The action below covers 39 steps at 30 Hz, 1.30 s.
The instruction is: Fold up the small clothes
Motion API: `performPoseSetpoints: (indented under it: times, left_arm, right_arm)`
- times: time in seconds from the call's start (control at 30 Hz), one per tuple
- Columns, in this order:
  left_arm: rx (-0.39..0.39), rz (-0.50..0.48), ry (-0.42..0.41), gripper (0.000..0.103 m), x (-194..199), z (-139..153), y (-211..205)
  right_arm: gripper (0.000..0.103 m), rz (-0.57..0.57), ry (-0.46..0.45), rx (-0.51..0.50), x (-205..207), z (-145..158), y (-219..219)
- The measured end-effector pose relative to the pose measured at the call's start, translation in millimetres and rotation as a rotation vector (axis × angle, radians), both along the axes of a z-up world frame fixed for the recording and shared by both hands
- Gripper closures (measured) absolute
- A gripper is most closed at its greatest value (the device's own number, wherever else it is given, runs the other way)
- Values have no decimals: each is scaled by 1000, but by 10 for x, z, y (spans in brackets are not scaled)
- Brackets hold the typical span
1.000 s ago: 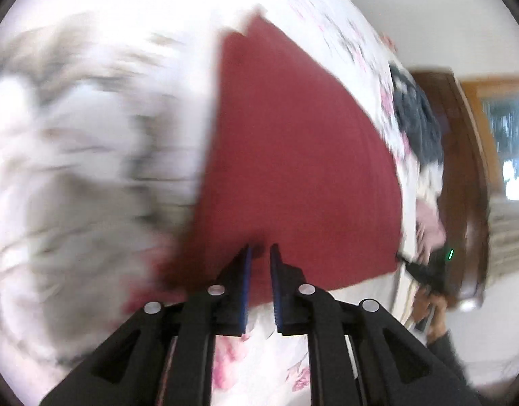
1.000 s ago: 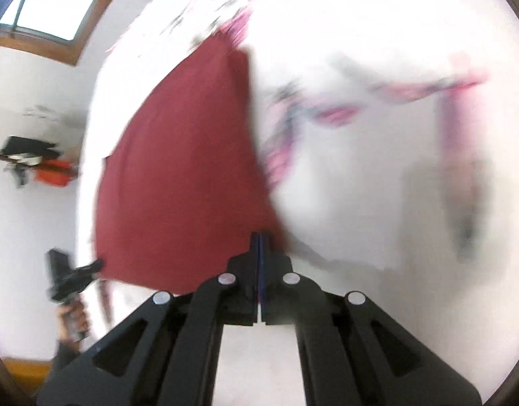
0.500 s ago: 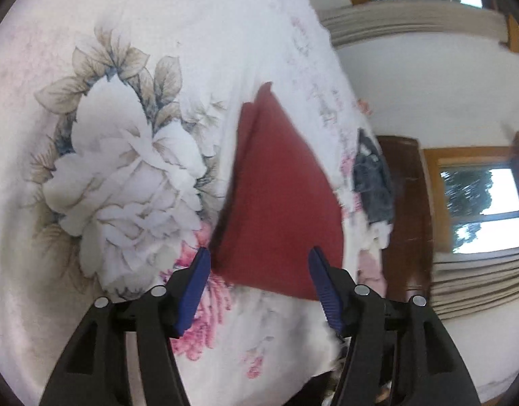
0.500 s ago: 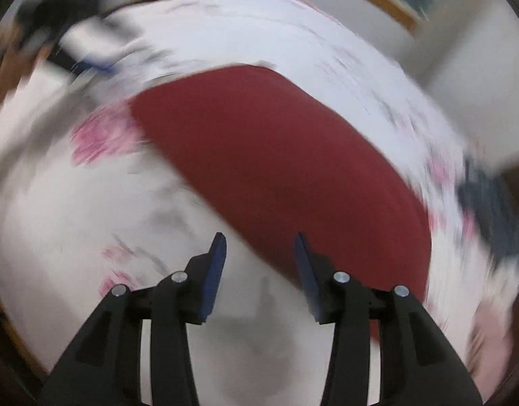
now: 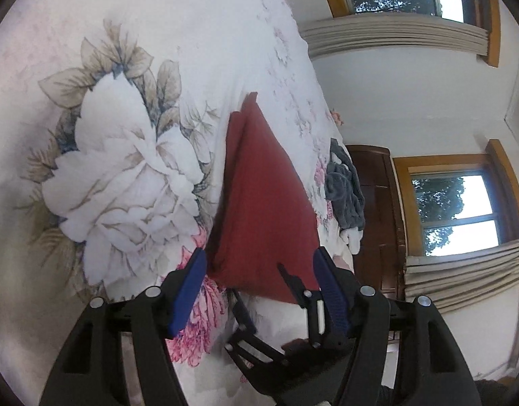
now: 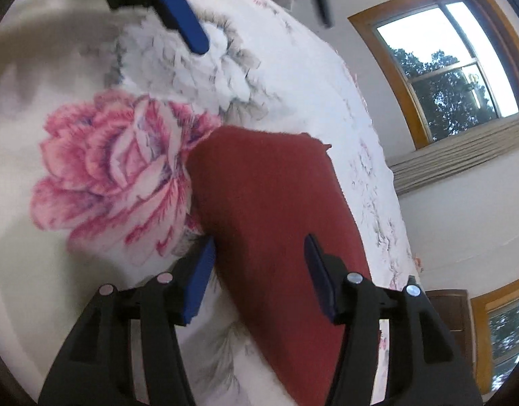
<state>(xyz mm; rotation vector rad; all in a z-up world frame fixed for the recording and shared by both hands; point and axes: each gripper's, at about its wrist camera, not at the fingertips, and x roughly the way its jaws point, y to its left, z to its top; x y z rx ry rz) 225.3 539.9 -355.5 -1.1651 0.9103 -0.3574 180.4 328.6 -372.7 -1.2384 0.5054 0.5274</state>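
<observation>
Red cloth (image 5: 263, 203) lies folded flat on the bed (image 5: 124, 50), both my fingers wide open holding nothing, so next I'd go for the grey garment (image 5: 345, 189) at 2 o'clock.

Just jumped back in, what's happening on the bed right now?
A person is folding small clothes with two hand-held grippers. The red cloth lies folded flat on the floral bedspread. Both the left hand-held gripper and the right hand-held gripper are open and hold nothing, with the cloth lying between their fingers in each view. A grey garment sits crumpled near the bed's far edge.
</observation>
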Motion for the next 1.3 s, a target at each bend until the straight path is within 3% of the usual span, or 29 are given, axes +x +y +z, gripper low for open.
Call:
performPoseSetpoints:
  times: [0.17, 0.33, 0.43, 0.5, 0.77, 1.07, 1.17, 1.23, 1.27, 1.3]
  left_arm:
    - [-38, 18, -15, 37, 46, -55, 60]
    - [-79, 34, -29, 37, 164, -34, 107]
    - [-70, 27, -30, 37, 274, 14, 118]
    - [-76, 23, -22, 36, 384, 31, 137]
    - [-112, -81, 102, 27, 1256, -96, 148]
    - [-35, -258, 296, 27, 2067, -469, -145]
    - [-32, -282, 300, 27, 2211, -482, -215]
    - [-22, -300, 293, 29, 2287, -465, -265]
    - [-11, -311, 308, 35, 2340, -483, -298]
    - [12, -311, 323, 55, 2374, -491, -314]
  right_arm:
    - [52, 28, -62, -47, 62, -148, 51]
    - [53, -7, -102, -49, 400, -134, 142]
    - [81, -24, -44, -44, 571, -126, 186]
    - [88, -33, -17, -13, 604, -69, 183]
    - [89, -95, 30, 114, 771, 214, 114]
    - [89, -137, 49, 187, 1033, 429, 36]
    - [89, -144, 57, 204, 1074, 471, 2]
    - [89, -150, 60, 214, 1072, 497, -13]
    - [89, -152, 62, 217, 1072, 503, -18]
    - [89, -156, 65, 221, 1085, 509, -22]
